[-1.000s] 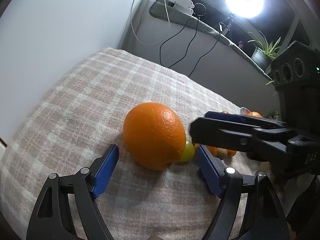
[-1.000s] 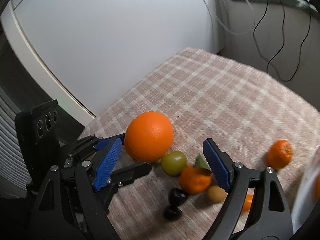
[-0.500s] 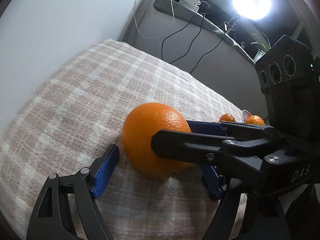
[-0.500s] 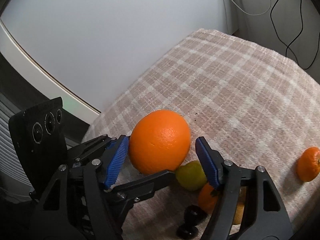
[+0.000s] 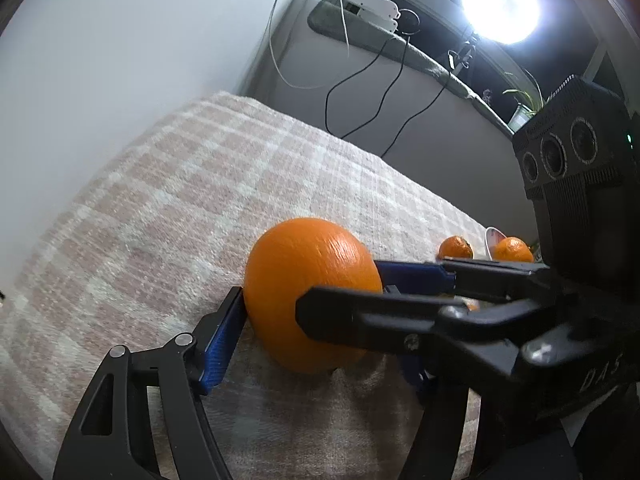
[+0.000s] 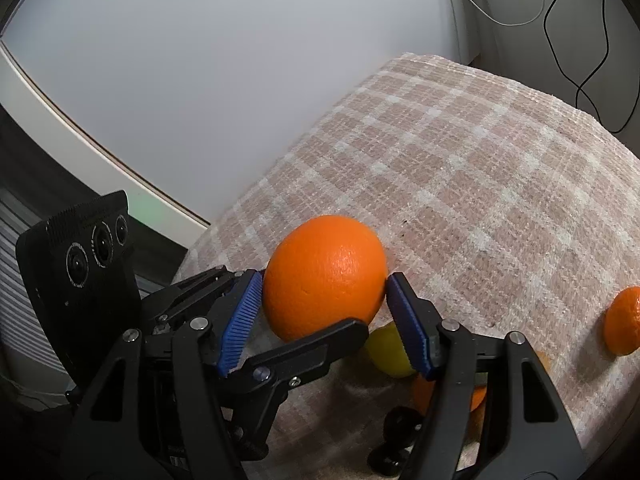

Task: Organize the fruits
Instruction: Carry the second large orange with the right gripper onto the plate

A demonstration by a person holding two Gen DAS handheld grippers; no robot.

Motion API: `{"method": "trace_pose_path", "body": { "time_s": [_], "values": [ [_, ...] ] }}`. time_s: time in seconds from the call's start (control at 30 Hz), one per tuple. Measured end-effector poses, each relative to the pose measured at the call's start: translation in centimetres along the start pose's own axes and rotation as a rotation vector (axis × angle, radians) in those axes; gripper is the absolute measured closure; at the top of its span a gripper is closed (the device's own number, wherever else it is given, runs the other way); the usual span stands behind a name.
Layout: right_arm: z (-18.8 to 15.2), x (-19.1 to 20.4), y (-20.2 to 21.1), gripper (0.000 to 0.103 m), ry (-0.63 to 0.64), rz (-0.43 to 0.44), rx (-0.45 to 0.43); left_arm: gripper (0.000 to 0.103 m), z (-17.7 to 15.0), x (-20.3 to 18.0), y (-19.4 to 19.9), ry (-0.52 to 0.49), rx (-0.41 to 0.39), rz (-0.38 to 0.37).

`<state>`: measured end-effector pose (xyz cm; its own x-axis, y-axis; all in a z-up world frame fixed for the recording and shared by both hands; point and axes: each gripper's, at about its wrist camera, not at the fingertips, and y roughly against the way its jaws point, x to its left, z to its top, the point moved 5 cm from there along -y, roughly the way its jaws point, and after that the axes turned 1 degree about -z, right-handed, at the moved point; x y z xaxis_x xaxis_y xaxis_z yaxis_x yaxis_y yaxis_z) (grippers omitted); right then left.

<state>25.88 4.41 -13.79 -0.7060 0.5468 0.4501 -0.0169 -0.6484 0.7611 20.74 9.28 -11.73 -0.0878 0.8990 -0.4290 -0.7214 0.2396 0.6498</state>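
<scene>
I am finding the large orange (image 6: 324, 276) sitting on the checked blanket (image 6: 480, 184), squarely between both grippers' pads. The right gripper (image 6: 324, 316) is clamping it at both sides; the left gripper (image 5: 320, 332) is touching with one pad, its far pad hidden, so I cannot tell its grip.

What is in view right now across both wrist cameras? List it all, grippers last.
large orange: 1, bright orange, on the plaid blanket, between both grippers' pads
plaid blanket: 1, pink and white, covers the work surface
small mandarins: at least 3, orange, two on the far side in the left view, one partly hidden behind the right finger
yellow-green fruit: 1, just behind the large orange
dark fruits: 2, black, near blanket edge
cables: several, black and white, on the far wall
lamp: 1, bright white, upper right
potted plant: 1, green, on the ledge
left gripper: blue pads flanking the orange
right gripper: blue pads touching the orange's sides
</scene>
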Motion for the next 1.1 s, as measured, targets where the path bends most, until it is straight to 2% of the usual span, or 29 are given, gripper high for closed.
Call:
{"method": "trace_pose_path", "body": {
  "time_s": [0.3,0.53,0.83,1.1],
  "values": [
    [0.0,0.6,0.7,0.036,-0.016,0.015,-0.023,0.036,-0.1,-0.6,0.8,-0.028,-0.023,0.027],
    [-0.1,1.6,3.1,0.036,-0.007,0.019,-0.072,0.036,0.6,-2.3,2.6,-0.074,-0.062,0.033],
    [-1.7,1.5,7.5,0.036,-0.019,0.004,-0.131,0.036,0.5,-6.4,4.0,-0.144,-0.089,0.007],
    [-3.7,-0.2,11.8,0.036,-0.058,-0.019,-0.186,0.036,-0.1,-10.7,3.8,-0.206,-0.084,-0.035]
  ]
}}
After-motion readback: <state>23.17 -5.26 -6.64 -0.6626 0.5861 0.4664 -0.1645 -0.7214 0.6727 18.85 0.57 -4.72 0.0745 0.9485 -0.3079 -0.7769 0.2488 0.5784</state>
